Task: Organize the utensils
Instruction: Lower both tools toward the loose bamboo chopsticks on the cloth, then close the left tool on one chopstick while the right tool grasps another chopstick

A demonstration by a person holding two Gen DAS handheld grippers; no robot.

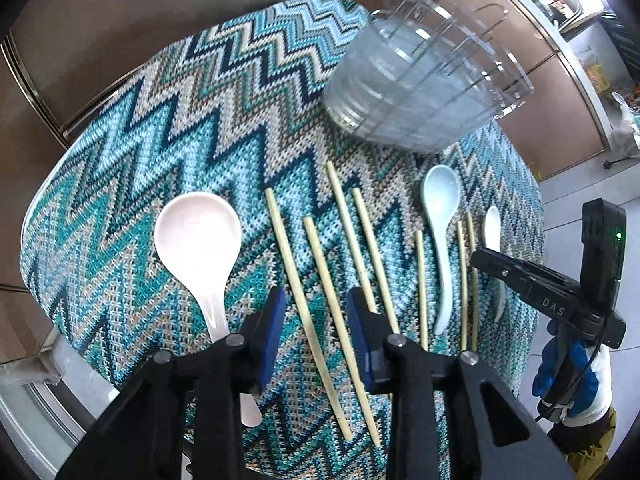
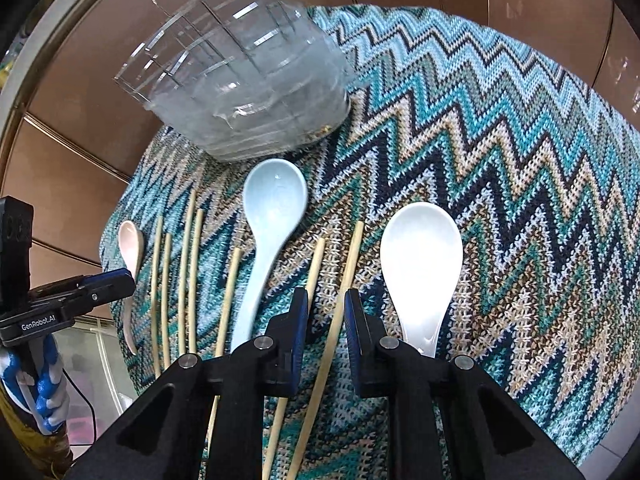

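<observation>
Both grippers, left [image 1: 316, 316] and right [image 2: 326, 312], spread and empty above loose chopsticks [image 1: 320, 300]; thin, close-lying sticks likely roll or cross if pinched off-centre.

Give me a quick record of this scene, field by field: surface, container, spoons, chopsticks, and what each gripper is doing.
surface: zigzag-knit tablecloth over a round table
container: clear plastic utensil holder with dividers, at the far side, nothing in it that shows
spoons: pink spoon, light blue spoon, white spoon, all lying flat
chopsticks: bamboo chopsticks, seven loose sticks between the spoons
left gripper: open above two chopsticks, holding nothing
right gripper: open over one chopstick, holding nothing
</observation>
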